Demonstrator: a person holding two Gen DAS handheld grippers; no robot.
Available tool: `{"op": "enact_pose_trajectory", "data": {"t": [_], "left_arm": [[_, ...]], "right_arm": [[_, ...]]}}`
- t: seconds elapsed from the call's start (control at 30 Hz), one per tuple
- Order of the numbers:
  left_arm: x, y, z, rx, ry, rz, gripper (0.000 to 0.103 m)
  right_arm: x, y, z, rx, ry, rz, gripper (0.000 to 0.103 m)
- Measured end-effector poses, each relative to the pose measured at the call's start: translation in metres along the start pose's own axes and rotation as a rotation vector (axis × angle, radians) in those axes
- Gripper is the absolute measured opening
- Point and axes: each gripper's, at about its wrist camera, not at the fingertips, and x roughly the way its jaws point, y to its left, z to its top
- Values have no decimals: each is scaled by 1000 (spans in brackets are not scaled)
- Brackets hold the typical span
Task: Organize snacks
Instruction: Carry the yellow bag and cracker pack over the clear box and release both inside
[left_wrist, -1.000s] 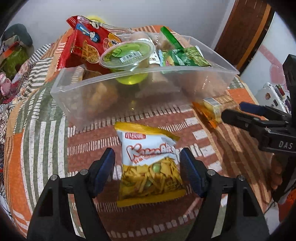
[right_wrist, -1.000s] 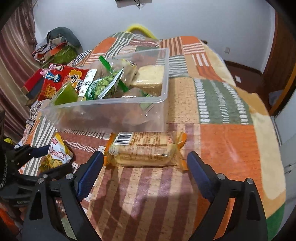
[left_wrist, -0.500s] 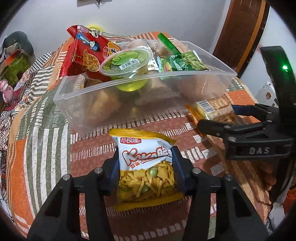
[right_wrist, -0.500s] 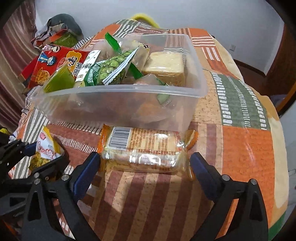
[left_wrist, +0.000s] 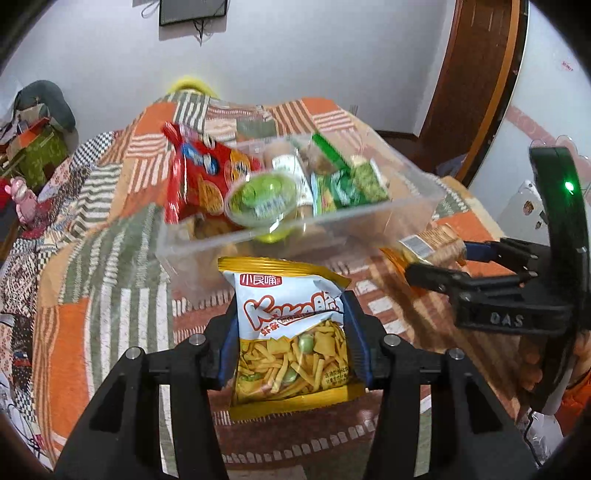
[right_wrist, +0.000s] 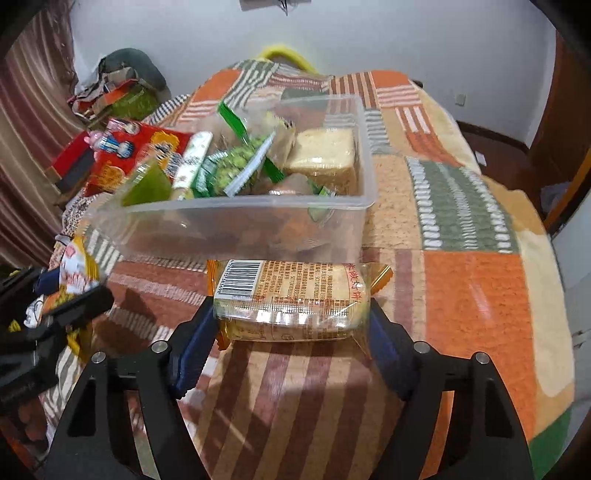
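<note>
A patchwork cloth (right_wrist: 476, 295) of orange, green and striped squares covers the surface; 1 clear plastic bin (right_wrist: 236, 225) filled with snacks stands directly on it, a red packet (right_wrist: 122, 158) lying just beside

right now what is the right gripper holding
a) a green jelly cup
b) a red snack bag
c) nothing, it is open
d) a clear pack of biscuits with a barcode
d: the right gripper has both fingers pressed against the ends of the clear pack of biscuits, barcode facing up, just in front of the plastic box.
</note>
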Motion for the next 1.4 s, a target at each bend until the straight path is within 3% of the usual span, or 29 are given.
{"op": "enact_pose_trajectory", "data": {"t": [0.4,0.67,1.07,1.4], "left_arm": [[-28,2,44,-6,-108,0,50],[-24,9,77,1,-166,21,50],[28,15,113,-10,-130,20,50],[57,20,123,-34,-91,34,51]], "right_arm": [[-62,9,16,-31,-166,35,74],[-57,9,43,-17,-231,20,74],[-6,2,77,18,-181,-6,74],[10,1,80,8,-151,6,80]]}}
